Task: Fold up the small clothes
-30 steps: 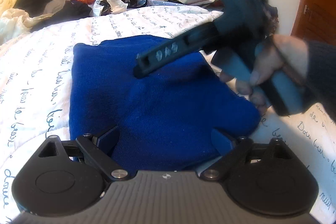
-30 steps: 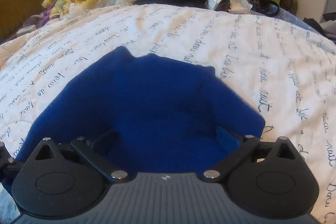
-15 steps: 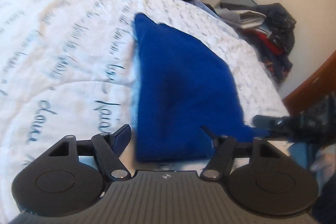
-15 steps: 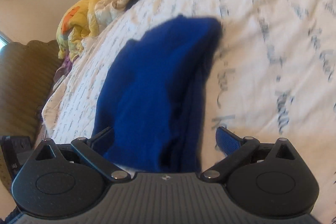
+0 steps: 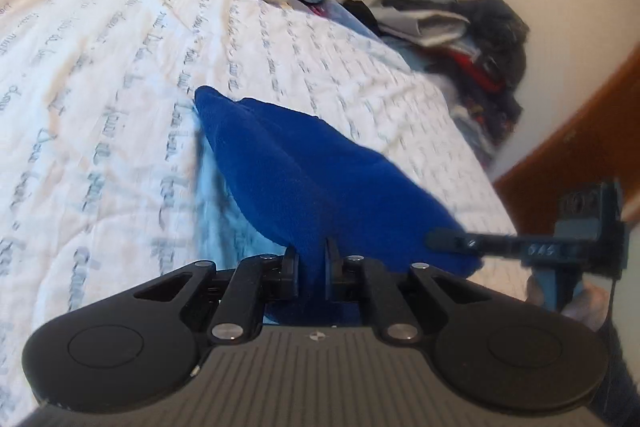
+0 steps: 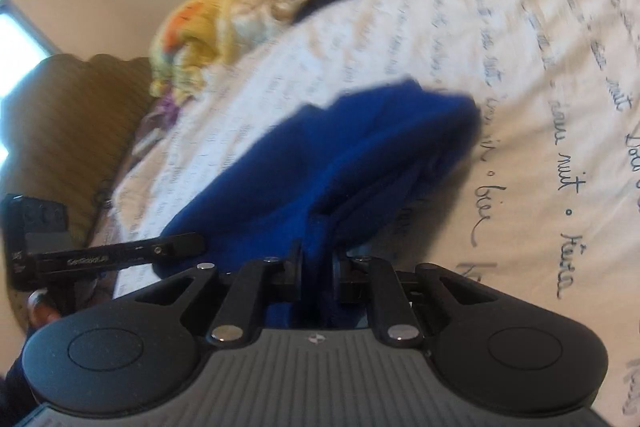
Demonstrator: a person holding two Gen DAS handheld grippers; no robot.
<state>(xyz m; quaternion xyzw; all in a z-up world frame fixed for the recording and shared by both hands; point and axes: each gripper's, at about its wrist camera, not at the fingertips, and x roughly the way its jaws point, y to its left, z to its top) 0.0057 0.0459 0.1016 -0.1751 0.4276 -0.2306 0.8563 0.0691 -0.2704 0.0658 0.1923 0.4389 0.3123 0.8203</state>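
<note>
Both tongs are clamped tight on the blue garment right now: left tongs (image 5: pixel 311 259) pinch one part of its near edge, right tongs (image 6: pixel 316 263) pinch another. The blue garment (image 5: pixel 304 179) hangs bunched up between them over the bed (image 5: pixel 120 107), with its script-print quilt.

The left gripper (image 5: pixel 311 269) is matte black plastic: two round side housings with shallow disc recesses, angled linkage bars with triangular cut-outs, bright silver screw heads at the pivots, and a grey ribbed body bearing a small white emblem at its centre. The right gripper (image 6: pixel 316 273) is built the same. From the side, each shows a slim black finger with a small screw, faint white lettering, and a blue-grey handle. Fingertips of bare skin and a dark sleeve edge show.
</note>
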